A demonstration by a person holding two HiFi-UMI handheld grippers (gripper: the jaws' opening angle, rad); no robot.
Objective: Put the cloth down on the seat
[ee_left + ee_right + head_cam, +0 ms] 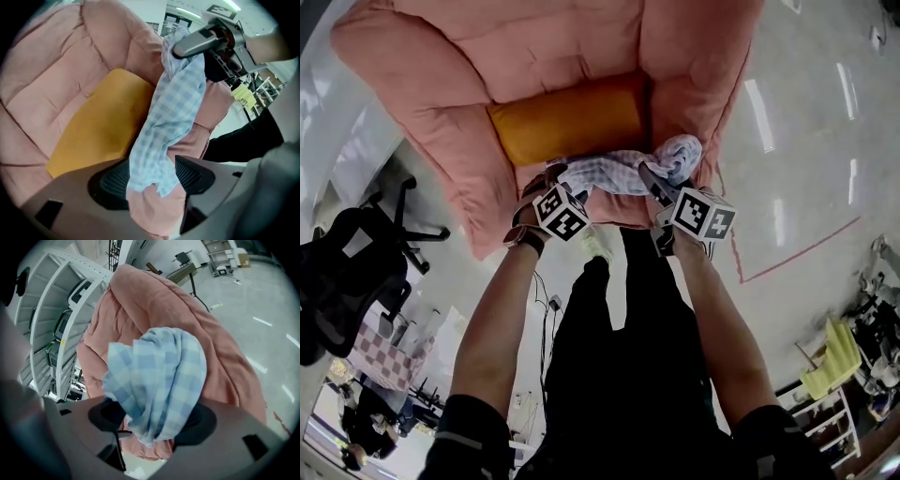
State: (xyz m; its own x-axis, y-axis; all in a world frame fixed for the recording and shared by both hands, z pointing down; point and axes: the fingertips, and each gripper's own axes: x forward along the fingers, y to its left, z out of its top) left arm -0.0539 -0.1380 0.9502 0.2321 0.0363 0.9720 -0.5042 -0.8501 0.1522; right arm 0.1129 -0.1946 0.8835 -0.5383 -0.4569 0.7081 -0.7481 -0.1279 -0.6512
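left gripper [152, 177] and right gripper [157, 417] both gape wide, pinching nothing. the checked cloth [623, 172] hangs slack between their pads, partly hiding them, strung along the pink armchair's [450, 112] front edge, before the orange cushion [567, 117].

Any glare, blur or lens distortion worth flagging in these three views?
Head view: glare streaks on the glossy floor, bowed edges. Left gripper view: dark round vignette, cloth fairly sharp. Right gripper view: same vignette, cloth slightly soft up close.
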